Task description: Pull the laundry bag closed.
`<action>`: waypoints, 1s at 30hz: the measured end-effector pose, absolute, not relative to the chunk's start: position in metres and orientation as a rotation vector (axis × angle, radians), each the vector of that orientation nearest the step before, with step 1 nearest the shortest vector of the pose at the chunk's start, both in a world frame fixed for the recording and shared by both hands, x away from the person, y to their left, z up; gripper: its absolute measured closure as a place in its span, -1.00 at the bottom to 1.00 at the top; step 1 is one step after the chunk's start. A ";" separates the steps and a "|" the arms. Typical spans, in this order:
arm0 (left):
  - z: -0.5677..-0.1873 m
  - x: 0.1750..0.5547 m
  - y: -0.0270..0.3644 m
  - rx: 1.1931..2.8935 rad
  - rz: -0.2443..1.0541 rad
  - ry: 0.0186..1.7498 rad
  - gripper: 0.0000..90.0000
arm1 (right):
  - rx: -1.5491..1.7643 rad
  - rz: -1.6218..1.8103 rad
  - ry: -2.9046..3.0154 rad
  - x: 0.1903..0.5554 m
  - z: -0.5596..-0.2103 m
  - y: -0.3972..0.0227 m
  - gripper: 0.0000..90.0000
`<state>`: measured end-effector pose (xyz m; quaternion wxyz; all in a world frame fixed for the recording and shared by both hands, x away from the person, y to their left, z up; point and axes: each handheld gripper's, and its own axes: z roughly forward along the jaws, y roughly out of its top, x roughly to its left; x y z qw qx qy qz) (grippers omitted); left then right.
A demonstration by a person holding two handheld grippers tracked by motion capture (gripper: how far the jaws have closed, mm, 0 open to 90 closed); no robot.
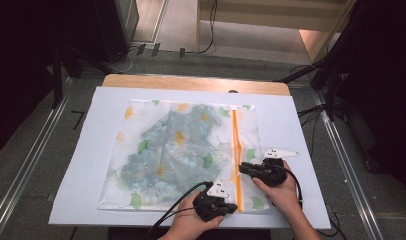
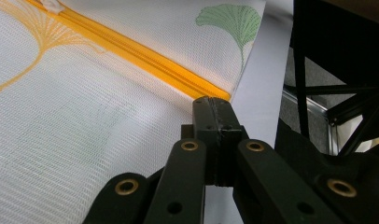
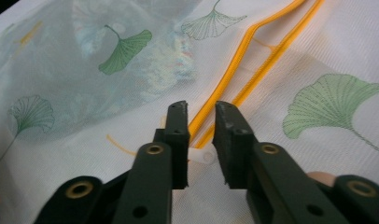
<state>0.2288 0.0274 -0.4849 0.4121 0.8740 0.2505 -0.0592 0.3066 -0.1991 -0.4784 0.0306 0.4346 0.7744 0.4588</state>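
Worktop (image 1: pixel 81 200) with a white cover carries a mesh laundry bag (image 1: pixel 141 150), ginkgo-leaf print, lying flat in the middle. A bluish patterned garment (image 1: pixel 176 145) is already inside it, visible through the mesh. So loading looks done; what's in hand is the orange zipper (image 1: pixel 236 150) running along the bag's right side, from far edge to near edge.

Zipper status: in the right gripper view the two orange tracks (image 3: pixel 253 70) lie apart just beyond the jaws, merging farther off. So part of it is open near the pull, and closing is not finished, by my reading.

Left hand-held gripper (image 1: pixel 230 206) sits at the bag's near right corner, jaws fully shut, pinching the near end of the zipper tape (image 2: pixel 211 93) to anchor it.

Right hand-held gripper (image 1: pixel 245 168) sits partway up the zipper, jaws parted a little, straddling the small white zipper pull (image 3: pixel 199 156); pads not pressing on it.

Left to do: clamp the pull, run it along the track, release.
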 end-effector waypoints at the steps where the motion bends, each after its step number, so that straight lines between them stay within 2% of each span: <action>1: -0.485 0.229 0.027 2.199 -0.149 0.630 1.00 | 1.354 1.420 2.387 0.308 -0.479 -0.199 0.55; 2: -0.485 0.229 0.028 2.201 -0.148 0.627 1.00 | 1.382 1.404 2.425 0.309 -0.482 -0.197 0.48; 5: -0.485 0.229 0.028 2.200 -0.148 0.628 1.00 | 1.381 1.376 2.446 0.309 -0.486 -0.195 0.45; 6: -0.485 0.229 0.028 2.201 -0.148 0.627 1.00 | 1.399 1.366 2.429 0.307 -0.486 -0.195 0.56; 9: -0.485 0.229 0.028 2.201 -0.146 0.626 1.00 | 1.371 1.340 2.431 0.304 -0.485 -0.194 0.61; 13: -0.485 0.229 0.028 2.201 -0.146 0.626 1.00 | 1.338 1.335 2.501 0.299 -0.484 -0.190 0.87; 17: -0.485 0.229 0.027 2.198 -0.150 0.630 1.00 | 1.332 1.317 2.503 0.295 -0.481 -0.190 1.00; 24: -0.485 0.229 0.027 2.197 -0.153 0.630 1.00 | 1.363 1.351 2.495 0.294 -0.478 -0.196 1.00; 30: -0.485 0.229 0.028 2.197 -0.156 0.631 1.00 | 1.293 1.239 2.504 0.286 -0.481 -0.185 0.97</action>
